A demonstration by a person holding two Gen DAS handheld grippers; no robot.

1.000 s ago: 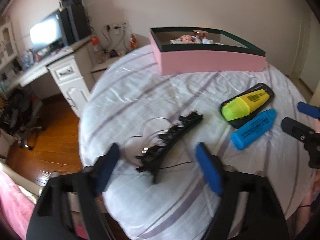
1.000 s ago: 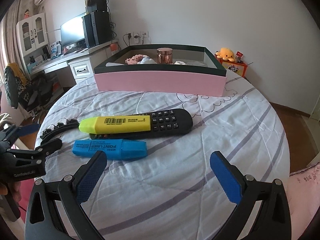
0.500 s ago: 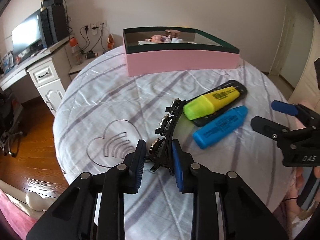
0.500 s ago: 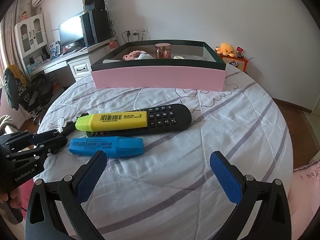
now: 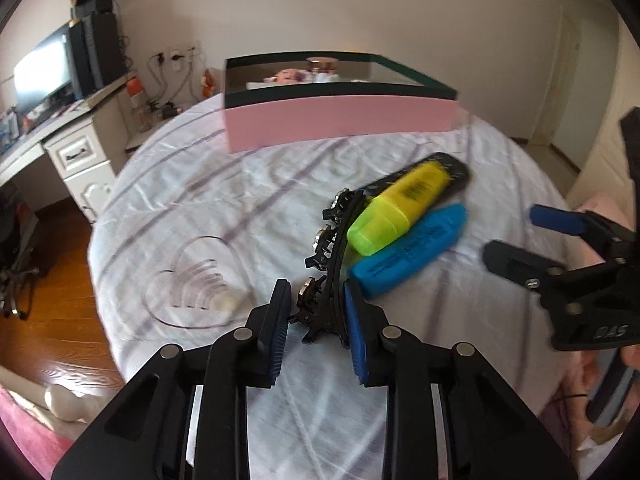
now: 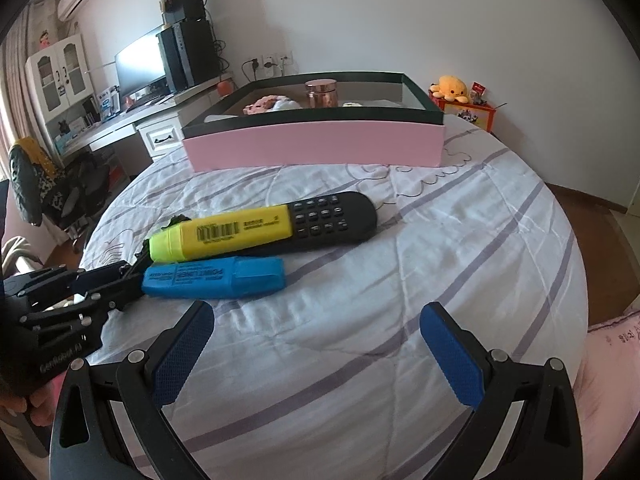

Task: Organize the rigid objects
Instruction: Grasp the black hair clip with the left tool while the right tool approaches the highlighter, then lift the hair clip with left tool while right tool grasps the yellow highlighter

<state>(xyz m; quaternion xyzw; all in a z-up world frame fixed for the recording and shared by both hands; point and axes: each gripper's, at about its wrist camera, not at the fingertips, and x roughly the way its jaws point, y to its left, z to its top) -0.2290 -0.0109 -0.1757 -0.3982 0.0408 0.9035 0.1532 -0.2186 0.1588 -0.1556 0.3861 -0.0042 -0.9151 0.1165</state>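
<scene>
White bedding with pale purple stripes covered the round bed [image 6: 460,248], and a pink box [image 6: 316,148] with a dark green rim sat at its far side, holding a copper jar [image 6: 322,93] and some soft bits I couldn't make out. Nearer the middle lay a black remote [image 6: 336,218] with a yellow highlighter [image 6: 224,236] resting on top of it, and a blue highlighter [image 6: 216,278] lay just beside them on the bedding. The left gripper [image 5: 316,316] had its fingers [image 5: 358,316] pinched on the near end of a black hair clip [image 5: 332,256], whose toothed, studded curve reached away toward the yellow highlighter's cap. The right gripper [image 6: 316,356] hung over bare bedding near the front edge, its blue-padded fingers [image 6: 450,356] spread wide with nothing between them. Beyond the bed stood a white desk [image 6: 132,128] with a monitor [image 6: 140,62], and an orange plush toy [image 6: 450,87] sat by the wall.
</scene>
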